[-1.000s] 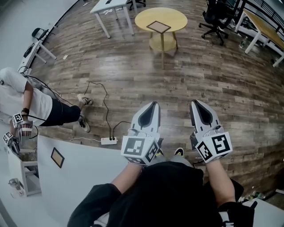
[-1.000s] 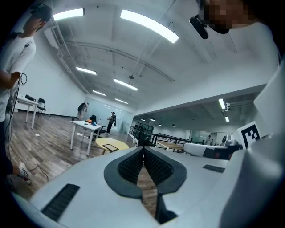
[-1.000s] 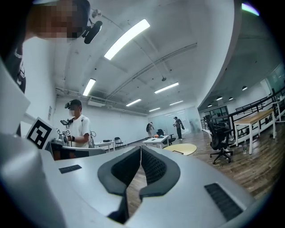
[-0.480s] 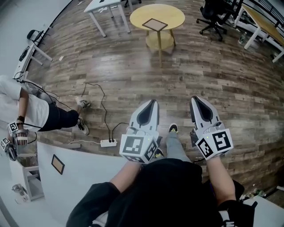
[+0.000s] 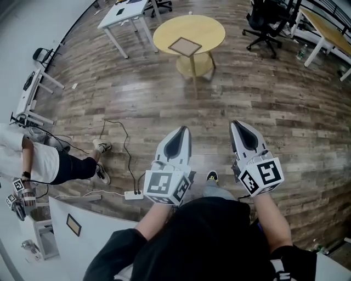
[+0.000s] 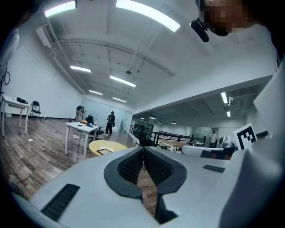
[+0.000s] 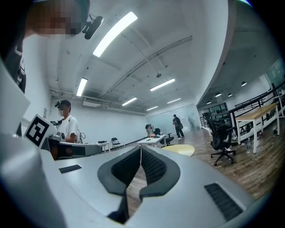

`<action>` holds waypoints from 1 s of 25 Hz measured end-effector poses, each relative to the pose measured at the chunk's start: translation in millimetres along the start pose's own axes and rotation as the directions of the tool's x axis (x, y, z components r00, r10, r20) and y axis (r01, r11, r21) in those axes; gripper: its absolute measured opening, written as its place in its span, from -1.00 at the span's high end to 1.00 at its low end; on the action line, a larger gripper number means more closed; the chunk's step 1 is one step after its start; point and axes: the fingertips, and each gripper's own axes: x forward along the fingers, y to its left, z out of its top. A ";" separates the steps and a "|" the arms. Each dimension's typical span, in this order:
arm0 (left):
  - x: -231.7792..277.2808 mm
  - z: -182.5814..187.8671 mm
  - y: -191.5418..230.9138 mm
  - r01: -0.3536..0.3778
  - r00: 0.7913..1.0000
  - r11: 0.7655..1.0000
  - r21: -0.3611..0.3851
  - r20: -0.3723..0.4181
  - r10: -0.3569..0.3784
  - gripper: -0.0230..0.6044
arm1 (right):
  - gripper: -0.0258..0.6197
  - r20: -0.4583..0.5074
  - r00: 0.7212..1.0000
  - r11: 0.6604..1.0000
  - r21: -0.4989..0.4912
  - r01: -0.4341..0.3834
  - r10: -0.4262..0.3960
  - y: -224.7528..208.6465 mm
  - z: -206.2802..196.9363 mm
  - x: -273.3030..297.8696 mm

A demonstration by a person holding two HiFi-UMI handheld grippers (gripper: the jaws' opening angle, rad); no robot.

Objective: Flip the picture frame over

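A dark-rimmed picture frame (image 5: pixel 185 46) lies flat on a round yellow table (image 5: pixel 208 27) far ahead across the wooden floor; the same frame (image 6: pixel 104 151) on its table (image 6: pixel 116 146) shows small in the left gripper view. The yellow table (image 7: pixel 181 149) also appears in the right gripper view. My left gripper (image 5: pixel 185 129) and right gripper (image 5: pixel 235 124) are held level side by side in front of my body, far from the table. Both are shut with nothing between the jaws.
A white desk (image 5: pixel 123 12) stands left of the round table, and black office chairs (image 5: pixel 267 23) to its right. A power strip with cables (image 5: pixel 133 194) lies on the floor. Another person (image 5: pixel 38 162) with grippers stands at a white counter (image 5: pixel 93 230) holding a second frame (image 5: pixel 73 224).
The whole view has shifted: the round table and frame sit lower and nearer in the head view, and the other person has slid down the left edge. Both grippers stay shut.
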 end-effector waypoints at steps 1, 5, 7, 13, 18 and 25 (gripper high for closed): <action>11.8 1.7 -0.7 -0.002 1.000 1.000 0.003 0.001 0.002 0.83 | 0.86 -0.001 1.000 1.000 0.002 -0.007 0.007 -9.0 0.8 7.2; 51.2 6.6 -0.9 -0.011 1.000 1.000 0.012 -0.001 0.011 0.83 | 0.86 -0.001 0.999 0.999 -0.001 -0.032 0.032 -36.5 3.6 31.5; 64.9 7.8 0.0 -0.014 1.000 1.000 0.014 -0.008 0.015 0.83 | 0.86 -0.003 0.999 0.999 0.002 -0.034 0.034 -47.6 4.0 39.8; 107.3 11.3 21.1 -0.006 1.000 1.000 0.020 -0.017 0.006 0.83 | 0.86 -0.007 1.000 1.000 0.015 -0.020 0.020 -71.9 0.6 77.8; 149.0 15.8 61.6 0.006 1.000 1.000 0.017 -0.022 -0.006 0.83 | 0.86 -0.031 0.999 1.000 0.012 -0.011 0.011 -83.3 -8.2 133.3; 213.1 36.0 146.8 0.022 1.000 1.000 0.006 -0.014 -0.022 0.83 | 0.86 -0.035 0.999 1.000 -0.014 -0.024 0.024 -86.6 -2.4 245.8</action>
